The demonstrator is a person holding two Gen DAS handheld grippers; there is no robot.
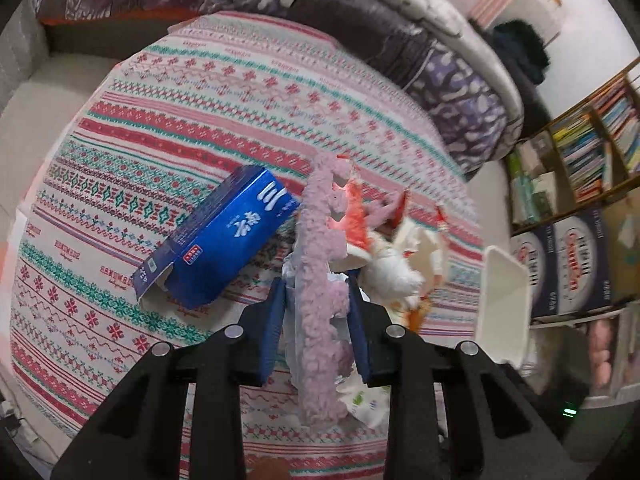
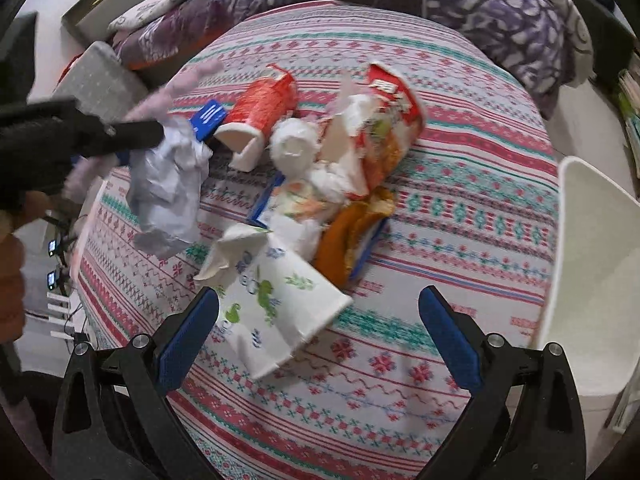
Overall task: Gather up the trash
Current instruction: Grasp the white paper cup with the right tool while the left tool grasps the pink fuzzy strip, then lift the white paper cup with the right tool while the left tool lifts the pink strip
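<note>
Site: bed [image 2: 460, 184] under a striped, patterned sheet, quilt [image 2: 500, 12] bunched along the far edge.

Trash heap, mid-bed, right wrist view:
- Printed cup [image 2: 280, 304], crushed, on its side, nearest item, lying just ahead of the right gripper and toward its left finger.
- Red cup [image 2: 260, 116], on its side, far left of the heap.
- Red snack bag [image 2: 394, 128], torn, far right of the heap.
- Orange wrapper [image 2: 348, 236], near right of the heap, lying on something blue.
- White tissue wads [image 2: 296, 148], centre, touching the bag and cups.
- Blue box [image 1: 224, 236], open at its near end, left of the heap in the left wrist view.

Bin [image 2: 592, 280]: white, at the right edge of the bed, apart from the heap.

Left gripper [image 1: 318, 304]: fingers pinched on a pink fuzzy strip [image 1: 320, 280] together with crumpled white paper [image 2: 168, 184]. Seen from the right wrist view, this load hung clear above the sheet, left of the heap.

Right gripper [image 2: 320, 312]: fingers spread wide, holding nothing, low over the sheet.

Step in hand, as judged: the left load was lifted and awaiting transfer to the bin; the rest of the heap remained uncollected, so the task looked to be in its early part.

Next move, as judged: the left load needs carrying rightward across the heap to the bin mouth, high enough that the dangling paper and strip do not drag the cups. The right gripper would need to shift left to straddle the printed cup, then close gently, since the cup is already flattened and may slip.
</note>
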